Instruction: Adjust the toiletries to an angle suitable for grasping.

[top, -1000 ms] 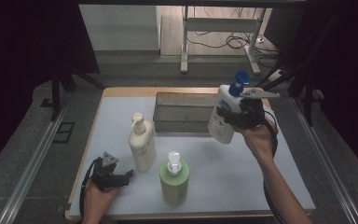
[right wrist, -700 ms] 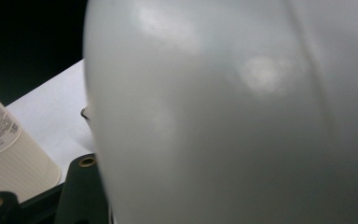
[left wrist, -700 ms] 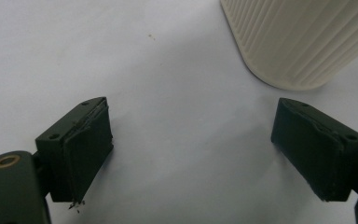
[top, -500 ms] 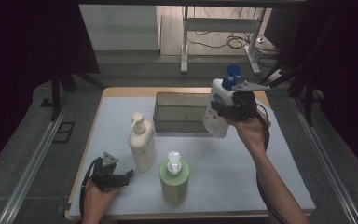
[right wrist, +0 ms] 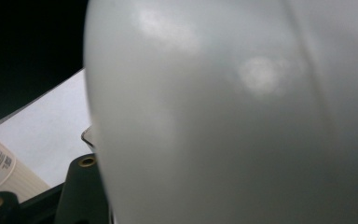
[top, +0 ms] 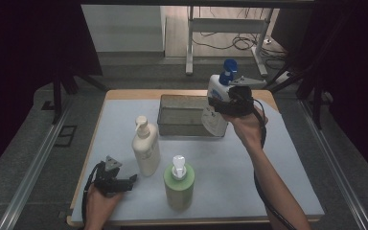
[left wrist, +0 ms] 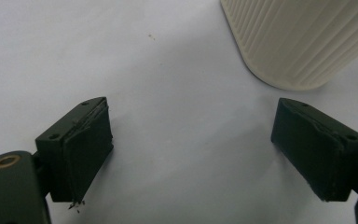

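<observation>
- White bottle with blue cap (top: 217, 103) held aloft, tilted, above right end of wire basket (top: 182, 115); clamped by right gripper (top: 232, 105).
- Right gripper view: glossy white bottle wall (right wrist: 233, 116) pressed close; one black jaw visible at lower left, edge of ribbed cream bottle (right wrist: 2, 170) beyond.
- Left gripper (top: 117, 179) resting on mat at front left; left gripper view: jaws spread wide, nothing between, ribbed cream base (left wrist: 303, 37) just ahead.
- High view: cream pump bottle (top: 145, 148) and green pump bottle (top: 179, 184) upright, near each other.
- Pale mat (top: 230, 163) over wooden table (top: 129, 94); grey floor, cables, dark curtains around.
</observation>
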Tool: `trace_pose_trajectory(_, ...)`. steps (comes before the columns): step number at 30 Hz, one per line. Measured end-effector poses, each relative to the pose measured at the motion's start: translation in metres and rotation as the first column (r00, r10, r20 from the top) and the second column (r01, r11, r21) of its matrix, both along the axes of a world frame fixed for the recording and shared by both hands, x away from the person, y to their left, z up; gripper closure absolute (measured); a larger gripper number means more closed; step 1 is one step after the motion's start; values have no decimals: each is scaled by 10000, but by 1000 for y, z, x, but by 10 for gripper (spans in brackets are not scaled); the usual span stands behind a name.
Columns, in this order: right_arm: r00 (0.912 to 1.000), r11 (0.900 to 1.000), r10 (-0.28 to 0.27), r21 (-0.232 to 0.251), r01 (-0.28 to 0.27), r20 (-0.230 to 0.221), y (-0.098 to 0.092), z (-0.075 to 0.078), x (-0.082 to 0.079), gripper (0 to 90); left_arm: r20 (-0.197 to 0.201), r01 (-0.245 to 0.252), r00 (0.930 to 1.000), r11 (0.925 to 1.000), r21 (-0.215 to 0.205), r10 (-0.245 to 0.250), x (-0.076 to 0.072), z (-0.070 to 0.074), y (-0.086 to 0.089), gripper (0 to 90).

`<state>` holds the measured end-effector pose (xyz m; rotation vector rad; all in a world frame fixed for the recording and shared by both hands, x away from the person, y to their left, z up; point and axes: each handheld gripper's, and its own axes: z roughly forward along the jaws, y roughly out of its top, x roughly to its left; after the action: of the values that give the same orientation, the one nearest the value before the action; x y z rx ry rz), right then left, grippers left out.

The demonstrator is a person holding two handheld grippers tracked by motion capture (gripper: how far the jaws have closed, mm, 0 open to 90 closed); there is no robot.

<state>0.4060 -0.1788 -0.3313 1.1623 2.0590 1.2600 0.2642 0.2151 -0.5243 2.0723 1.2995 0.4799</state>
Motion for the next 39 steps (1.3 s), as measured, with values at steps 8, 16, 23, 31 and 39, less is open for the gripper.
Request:
trace_pose_trajectory(8,10000,10000,15,-20,-15,20,13,1,10,402,-20,29,10000,10000,35,-29,0,0,0,122)
trace_pose_trajectory(16,10000,10000,34,83,-34,7,28,2,20,403,-15,23,10000,10000,28,-23,0,0,0,122)
trace_pose_trajectory(23,10000,9998,43,204,-42,-53,38,-1,28,403,-15,23,10000,10000,27,-23,0,0,0,122)
trace_pose_trajectory(31,9999,9997,96,215,-95,-67,48,-4,35,404,-1,2,10000,10000,-2,-2,0,0,0,122)
trace_pose_trajectory(39,10000,9999,-4,146,4,-41,58,-6,44,403,1,3,10000,10000,1,-3,0,0,0,122)
